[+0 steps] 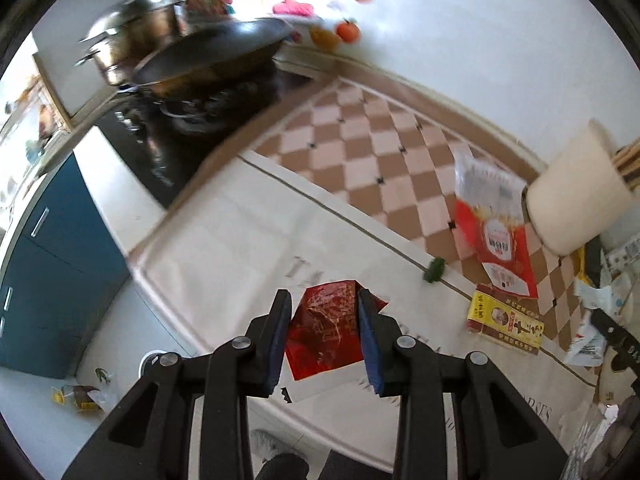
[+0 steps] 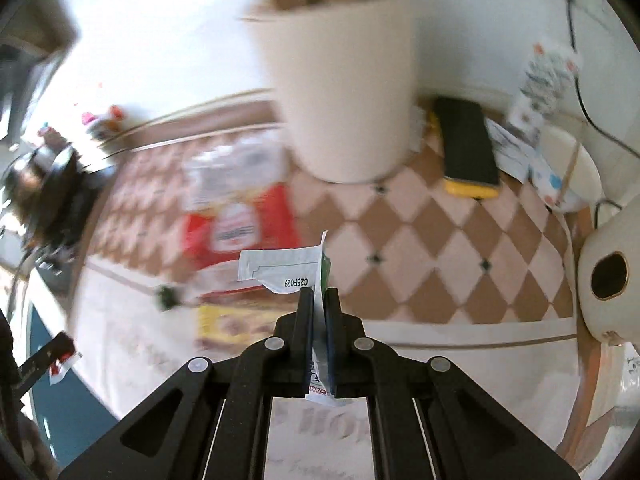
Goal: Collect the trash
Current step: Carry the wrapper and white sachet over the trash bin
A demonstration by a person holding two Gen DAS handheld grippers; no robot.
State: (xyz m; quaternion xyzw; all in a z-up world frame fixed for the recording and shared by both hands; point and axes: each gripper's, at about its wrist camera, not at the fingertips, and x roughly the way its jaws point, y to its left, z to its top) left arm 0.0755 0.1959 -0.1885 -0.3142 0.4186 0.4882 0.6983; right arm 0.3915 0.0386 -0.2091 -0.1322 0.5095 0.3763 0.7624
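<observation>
Glossy crinkled red foil wrapper [image 1: 326,328] between matt black plastic arms of left claw [image 1: 325,334], blue rubbery pads [image 1: 367,340]. Thin white printed paper wrapper [image 2: 280,270] pinched flat in right claw [image 2: 319,320]. Smooth checked tablecloth [image 1: 360,152] over table. Shiny metal pot [image 1: 132,28]; dark matt wok [image 1: 216,52]. Matt cream holder [image 2: 344,92].

**Bright daylight, smeared edges**

Strong light washes the white wall [image 1: 460,40] almost blank. The pans [image 1: 192,52] in the left wrist view streak with motion blur. The right wrist view is softer: the cream container [image 2: 344,92] and red packet [image 2: 240,216] smear. Both fisheyes bend straight lines and darken at the rim.
</observation>
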